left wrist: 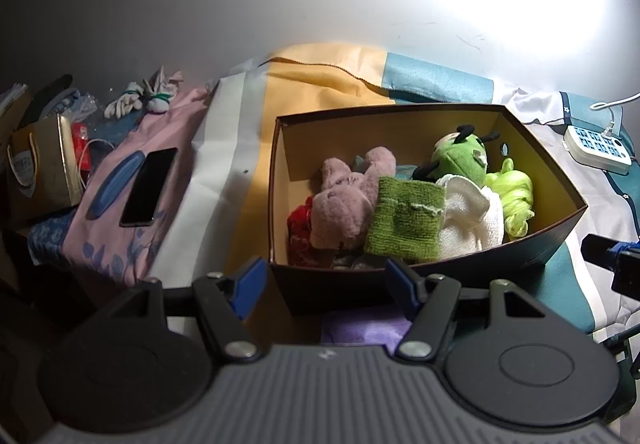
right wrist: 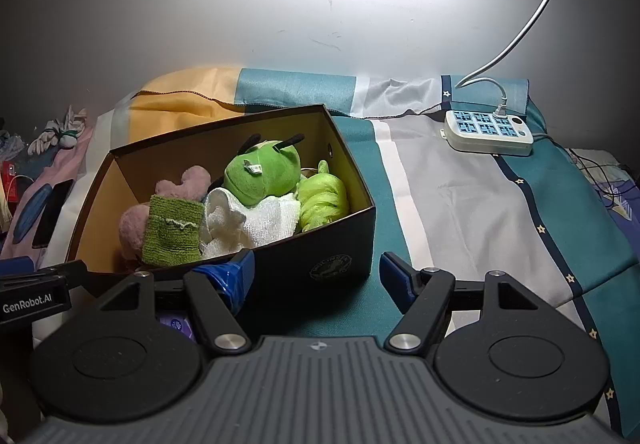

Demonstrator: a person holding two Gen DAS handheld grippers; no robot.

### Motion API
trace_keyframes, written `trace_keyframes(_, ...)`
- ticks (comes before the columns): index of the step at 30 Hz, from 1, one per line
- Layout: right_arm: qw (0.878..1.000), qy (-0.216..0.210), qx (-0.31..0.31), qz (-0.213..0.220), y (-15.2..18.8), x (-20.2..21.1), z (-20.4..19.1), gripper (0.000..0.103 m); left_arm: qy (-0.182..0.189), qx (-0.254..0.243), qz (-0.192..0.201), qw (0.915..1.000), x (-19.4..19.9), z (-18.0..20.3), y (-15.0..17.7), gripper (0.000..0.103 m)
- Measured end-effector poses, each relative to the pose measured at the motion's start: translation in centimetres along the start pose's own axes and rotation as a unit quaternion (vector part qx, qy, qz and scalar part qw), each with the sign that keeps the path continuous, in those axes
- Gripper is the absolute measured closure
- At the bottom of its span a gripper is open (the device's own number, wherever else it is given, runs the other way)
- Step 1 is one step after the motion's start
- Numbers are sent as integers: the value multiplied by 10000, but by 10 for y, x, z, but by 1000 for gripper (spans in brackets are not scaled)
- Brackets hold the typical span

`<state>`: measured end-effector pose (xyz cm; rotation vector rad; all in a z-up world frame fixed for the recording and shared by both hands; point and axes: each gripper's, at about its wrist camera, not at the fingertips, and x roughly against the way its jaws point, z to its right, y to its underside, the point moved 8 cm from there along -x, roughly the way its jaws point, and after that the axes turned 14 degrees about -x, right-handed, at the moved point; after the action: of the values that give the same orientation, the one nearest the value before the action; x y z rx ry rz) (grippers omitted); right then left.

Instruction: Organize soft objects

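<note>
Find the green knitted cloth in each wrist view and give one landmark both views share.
Left wrist view: the green knitted cloth lies near the middle of the box, between the pink plush and the white towel.
Right wrist view: the green knitted cloth sits left of centre, at the box's near wall.
Shared landmark: the green plush toy behind it.

At the middle of the frame, a dark cardboard box (left wrist: 552,240) with a tan inside holds a green plush toy (right wrist: 262,176), a pink plush toy (left wrist: 344,200), a green knitted cloth (left wrist: 404,220), a white towel (right wrist: 256,224) and a lime-green fluffy bundle (right wrist: 322,200). The bed sheet (right wrist: 500,212) has teal, white and yellow stripes.
</note>
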<state>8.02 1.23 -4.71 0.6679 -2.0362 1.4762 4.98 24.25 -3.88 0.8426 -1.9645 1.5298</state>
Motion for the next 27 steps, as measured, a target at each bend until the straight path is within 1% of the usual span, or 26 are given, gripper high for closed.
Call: trace_keyframes(27, 9998, -74, -145, 92, -3, 1, 5, 48, -62, 2, 10, 10000, 1, 0, -1, 35)
